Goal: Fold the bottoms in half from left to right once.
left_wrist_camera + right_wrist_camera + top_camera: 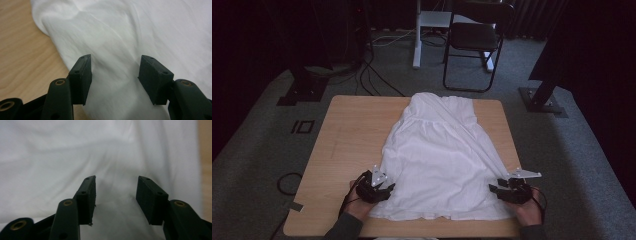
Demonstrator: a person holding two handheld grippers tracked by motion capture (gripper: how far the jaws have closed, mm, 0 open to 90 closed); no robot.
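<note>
A rectangular light-wood desk (342, 145) carries a white cotton dress (437, 155), laid flat with its long axis running from the far edge to the near edge, hem nearest the person. The left gripper (384, 189) sits at the hem's left corner, the right gripper (496, 189) at its right corner, equally near. Both point inward over the fabric. The gripper views show what the high view cannot: each pair of jaws stands apart, cloth beneath, nothing pinched.
</note>
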